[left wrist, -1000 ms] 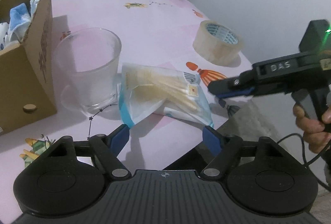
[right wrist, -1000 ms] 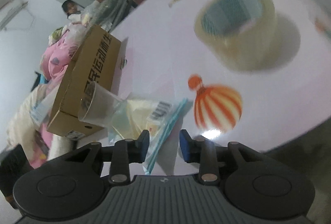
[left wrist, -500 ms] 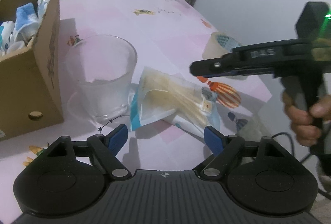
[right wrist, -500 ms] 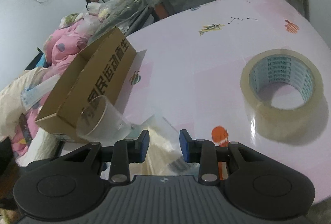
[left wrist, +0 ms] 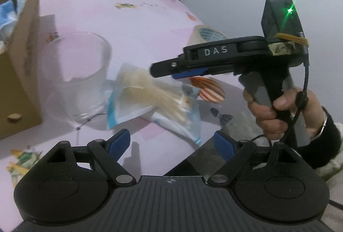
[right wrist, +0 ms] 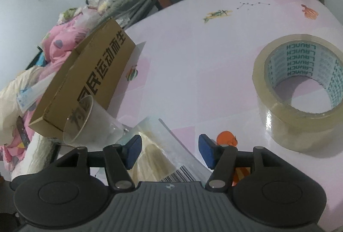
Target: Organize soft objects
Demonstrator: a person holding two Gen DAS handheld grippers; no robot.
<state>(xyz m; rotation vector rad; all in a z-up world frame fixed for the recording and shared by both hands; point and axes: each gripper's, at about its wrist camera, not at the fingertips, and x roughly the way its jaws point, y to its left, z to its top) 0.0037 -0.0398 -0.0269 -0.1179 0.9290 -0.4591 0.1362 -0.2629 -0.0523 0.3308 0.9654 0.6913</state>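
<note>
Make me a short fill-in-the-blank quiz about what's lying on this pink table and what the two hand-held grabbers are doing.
1. The frosted clear plastic cup stands between the clear zip bag of pale sticks and the brown ____ box.
2. The roll of clear packing tape lies flat, its hole facing ____.
3. The right gripper hangs over the ____, its jaws opening and not pressing on it.
4. The left gripper is open and holds ____.

Missing words: cardboard; up; zip bag; nothing
</note>
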